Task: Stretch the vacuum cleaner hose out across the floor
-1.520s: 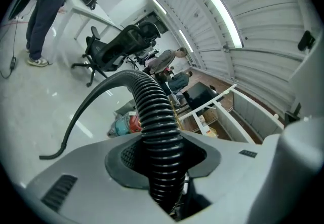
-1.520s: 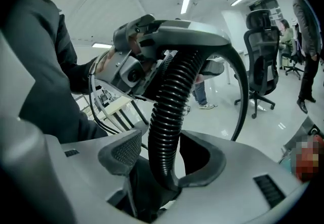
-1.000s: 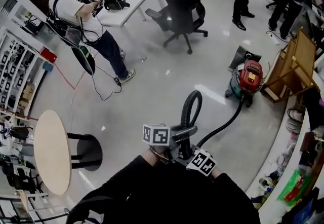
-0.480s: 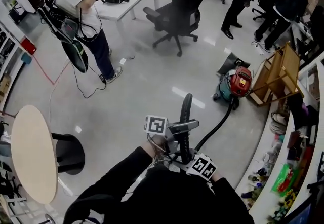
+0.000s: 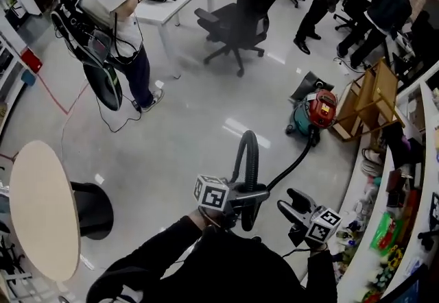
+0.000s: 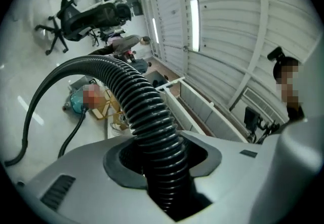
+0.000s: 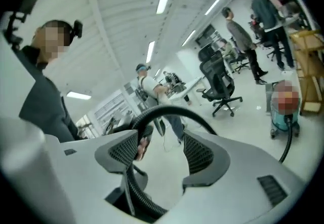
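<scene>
**Vacuum hose clamped in the left gripper, right gripper open beside it**

Head view: A glossy pale floor (image 5: 192,123) is seen from steeply above. In the lower middle of the picture the black ribbed hose (image 5: 248,151) is held up in a tall arch. From the arch a thinner stretch is led away to the upper right. It ends at the red and teal vacuum cleaner (image 5: 314,111), which is stood beside a wooden frame (image 5: 370,96). The near end of the arch is gripped by the left gripper (image 5: 252,193). The right gripper (image 5: 288,201) is held just to the right of it, apart from the hose. A round table (image 5: 38,205) is seen at the left. A black office chair (image 5: 236,17) and a person in a white shirt (image 5: 103,3) are seen further up.

Left gripper view: The hose (image 6: 147,111) is passed straight between the 2 jaws, which have just been closing. Both pads are pressed against its ribbed wall. Beyond the jaws the hose is curved up, over to the left and down towards the floor. The vacuum cleaner (image 6: 81,100) is seen small in the distance at the left.

Right gripper view: The 2 jaws are spread wide and have just been opening. Nothing is pinched by them. The hose (image 7: 172,110) is seen through the gap, low beside the left-hand pad and arching above it, and it is pressed by neither pad. The vacuum cleaner (image 7: 283,111) is seen on the floor at the right.
</scene>
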Available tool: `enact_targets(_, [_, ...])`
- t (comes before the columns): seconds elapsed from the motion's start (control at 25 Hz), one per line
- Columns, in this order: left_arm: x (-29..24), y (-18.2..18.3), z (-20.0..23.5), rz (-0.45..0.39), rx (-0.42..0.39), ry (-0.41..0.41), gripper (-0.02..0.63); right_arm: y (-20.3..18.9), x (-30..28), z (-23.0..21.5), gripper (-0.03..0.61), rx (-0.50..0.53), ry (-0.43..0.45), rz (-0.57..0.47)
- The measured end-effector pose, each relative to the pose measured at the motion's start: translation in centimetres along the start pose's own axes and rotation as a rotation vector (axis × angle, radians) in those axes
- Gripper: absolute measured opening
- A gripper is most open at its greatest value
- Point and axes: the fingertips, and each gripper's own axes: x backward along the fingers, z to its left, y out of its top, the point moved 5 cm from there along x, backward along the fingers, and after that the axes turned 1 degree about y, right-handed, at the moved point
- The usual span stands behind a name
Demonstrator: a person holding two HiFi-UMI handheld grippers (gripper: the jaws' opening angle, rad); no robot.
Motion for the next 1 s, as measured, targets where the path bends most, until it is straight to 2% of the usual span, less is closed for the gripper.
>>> enact_targets(0.08, [-1.0, -2.5, -1.9, 0.074, -0.068, 0.018, 0.183, 1.4, 1.5, -0.3, 0.291, -0.091, -0.034, -0.09])
enact_targets(0.16, [-2.2, -4.6, -3.7, 0.13, -0.114, 0.039, 0.183, 2.1, 1.9, 0.4, 0.249, -0.188, -0.021, -0.132])
enact_targets(0.24, [-3.6, -7.0, -5.2, 0.179, -0.153, 0.071, 0.184, 1.9, 2.3, 1.8, 0.18, -0.286, 0.047, -0.163])
enact_targets(0.36, [-5.9, -12.3, -7.4, 0.267, -0.228, 0.121, 0.186, -0.2, 4.3, 3.3, 0.176, -0.373, 0.148, -0.144])
enact_targets(0.48, [-8.6, -18.0, -9.7, 0.362, -0.32, 0.157, 0.189, -3.0, 7.8, 3.5, 0.281, -0.495, 0.235, -0.118])
enact_targets(0.6, [-10.7, -22.9, -11.0, 0.451, -0.394, 0.185, 0.193, -5.2, 10.3, 4.8, 0.299, -0.589, 0.376, -0.122])
enact_targets(0.68, [-11.4, -25.1, -11.5, 0.484, -0.422, 0.195, 0.198, -6.2, 11.2, 5.9, 0.302, -0.609, 0.457, -0.115])
enact_targets(0.76, [-11.6, -26.3, -12.1, 0.494, -0.441, 0.192, 0.198, -6.6, 11.9, 6.9, 0.302, -0.591, 0.489, -0.108])
enact_targets(1.0, [-10.0, -28.1, -14.1, 0.513, -0.523, 0.137, 0.198, -7.9, 13.1, 10.0, 0.301, -0.507, 0.451, -0.131])
